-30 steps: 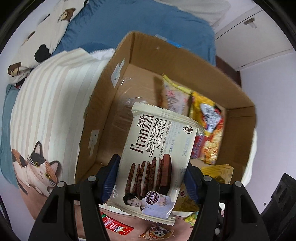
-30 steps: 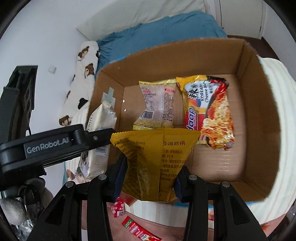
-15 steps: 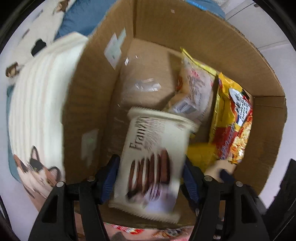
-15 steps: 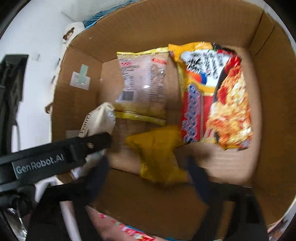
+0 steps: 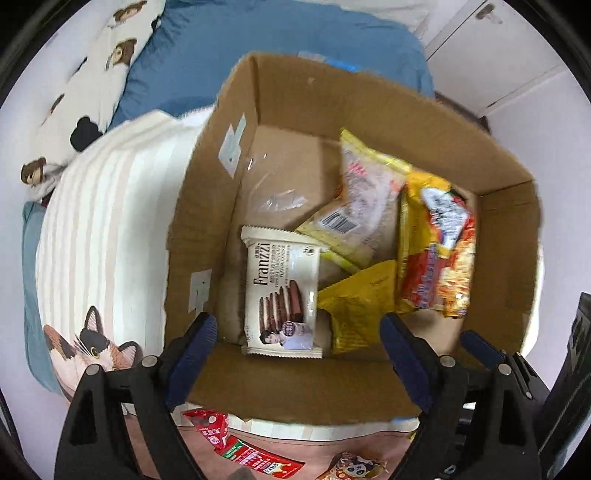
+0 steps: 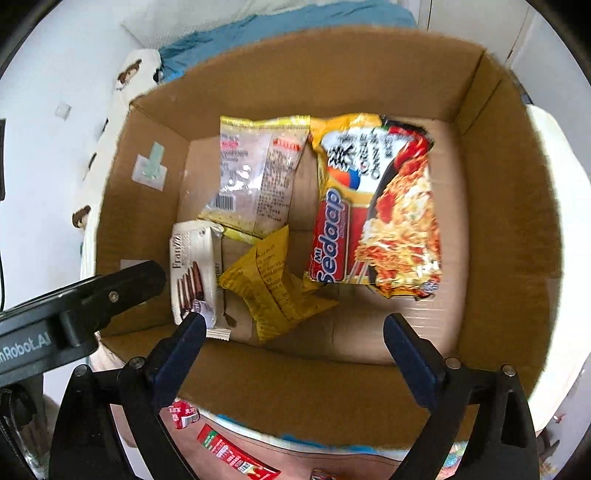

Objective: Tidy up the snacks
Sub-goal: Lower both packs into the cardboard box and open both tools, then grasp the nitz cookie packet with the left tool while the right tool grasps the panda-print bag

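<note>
An open cardboard box stands on a bed. Inside lie a cream Franzzi cookie pack, a crumpled yellow packet, a clear snack bag with yellow edges and a Sedaap noodle pack. My left gripper is open and empty above the box's near edge. My right gripper is open and empty, also over the near edge. The left gripper's black body shows in the right wrist view.
Loose red snack sachets and a small orange packet lie on the pink cover in front of the box. A striped cat-print cushion sits left of the box. Blue bedding and white cabinets lie beyond.
Both grippers opened. The Franzzi pack dropped from the left one and the yellow packet from the right one into the box. Both grippers now hover over the near wall.
</note>
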`<state>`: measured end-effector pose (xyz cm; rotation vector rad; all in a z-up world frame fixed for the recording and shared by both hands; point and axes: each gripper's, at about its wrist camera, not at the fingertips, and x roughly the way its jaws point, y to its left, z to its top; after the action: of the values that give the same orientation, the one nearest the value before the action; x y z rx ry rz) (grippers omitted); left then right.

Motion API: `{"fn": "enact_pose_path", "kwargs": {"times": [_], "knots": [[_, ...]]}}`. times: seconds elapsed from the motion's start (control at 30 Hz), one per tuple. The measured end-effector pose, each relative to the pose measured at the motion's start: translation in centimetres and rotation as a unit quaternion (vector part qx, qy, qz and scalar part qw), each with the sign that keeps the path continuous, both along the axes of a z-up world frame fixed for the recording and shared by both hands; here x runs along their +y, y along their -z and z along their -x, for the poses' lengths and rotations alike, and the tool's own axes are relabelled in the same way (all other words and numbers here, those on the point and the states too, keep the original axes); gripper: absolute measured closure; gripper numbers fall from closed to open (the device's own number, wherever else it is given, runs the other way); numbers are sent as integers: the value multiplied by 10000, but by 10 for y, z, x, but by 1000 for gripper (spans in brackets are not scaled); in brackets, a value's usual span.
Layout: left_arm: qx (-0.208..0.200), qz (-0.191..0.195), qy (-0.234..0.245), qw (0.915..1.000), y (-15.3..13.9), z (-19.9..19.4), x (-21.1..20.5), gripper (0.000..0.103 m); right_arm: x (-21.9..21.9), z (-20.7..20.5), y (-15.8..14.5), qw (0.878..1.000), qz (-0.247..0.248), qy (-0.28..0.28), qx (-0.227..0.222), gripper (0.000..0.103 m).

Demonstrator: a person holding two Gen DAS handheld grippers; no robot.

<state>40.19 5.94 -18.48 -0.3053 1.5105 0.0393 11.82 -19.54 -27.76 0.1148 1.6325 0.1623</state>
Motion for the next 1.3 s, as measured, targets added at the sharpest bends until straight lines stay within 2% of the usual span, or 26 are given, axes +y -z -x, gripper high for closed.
{"fn": "enact_pose_path", "kwargs": {"times": [0.3, 0.5, 0.6, 0.73, 0.8, 0.97, 1.07, 1.13, 1.3], "knots": [[-924, -80, 66, 9957, -65, 51, 1, 13, -16, 29, -63, 9977, -35, 42, -669, 4], [-1272, 79, -69, 9918, -93, 87, -1, 13, -21, 57, -96, 9950, -290, 223, -932, 4], [-1342, 189, -100, 9907, -96, 106, -3, 13, -29, 78, -106, 9932, -481, 405, -976, 4], [-1385, 147, -141, 9901, -90, 140, -6, 13, -46, 110, -99, 9914, -630, 750, -867, 4], [-1300, 120, -158, 9913, -79, 160, -9, 13, -59, 131, -90, 9903, -709, 932, -747, 4], [-840, 63, -196, 9963, -30, 195, -21, 13, -93, 175, -46, 9879, -707, 1348, -296, 4], [-510, -24, -60, 9987, 1, 197, -37, 13, -110, 203, -26, 9875, -565, 1471, -98, 4], [-486, -243, 34, 9985, 11, 197, -46, 13, -115, 220, -15, 9857, -605, 1574, 40, 4], [-456, -1133, 481, 9914, 32, 213, -67, 13, -104, 272, 26, 9778, -897, 1797, 598, 4]]}}
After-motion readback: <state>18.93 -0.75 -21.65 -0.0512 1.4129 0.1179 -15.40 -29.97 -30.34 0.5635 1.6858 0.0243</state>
